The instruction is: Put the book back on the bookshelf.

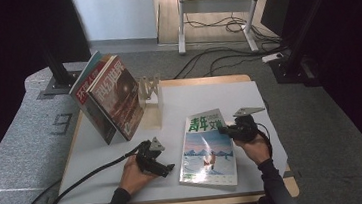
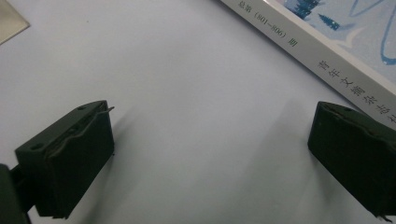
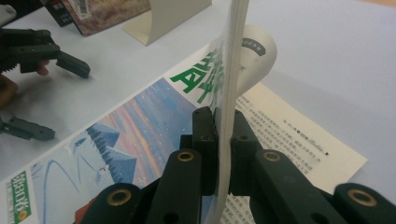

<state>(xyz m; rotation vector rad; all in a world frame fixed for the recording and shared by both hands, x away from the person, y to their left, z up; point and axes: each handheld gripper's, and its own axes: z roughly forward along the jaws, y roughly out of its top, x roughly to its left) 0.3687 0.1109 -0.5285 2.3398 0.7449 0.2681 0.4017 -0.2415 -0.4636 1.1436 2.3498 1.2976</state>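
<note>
A magazine (image 1: 207, 149) with a snowy blue cover and green title lies on the white table top, between my two grippers. My right gripper (image 1: 229, 130) is shut on its right edge. In the right gripper view the jaws (image 3: 223, 126) pinch the cover and a few pages, which stand raised and curled above a printed inner page (image 3: 289, 135). My left gripper (image 1: 168, 169) rests open on the table just left of the magazine. In the left gripper view its jaws (image 2: 210, 140) stand wide apart with bare table between them, and the magazine's white spine (image 2: 327, 60) runs just beyond.
Two other magazines (image 1: 110, 96) lean upright against a beige bookend (image 1: 150, 92) at the table's back left. The white table cover (image 1: 208, 97) is bare behind the lying magazine. Cables and a desk frame (image 1: 215, 8) sit on the floor beyond.
</note>
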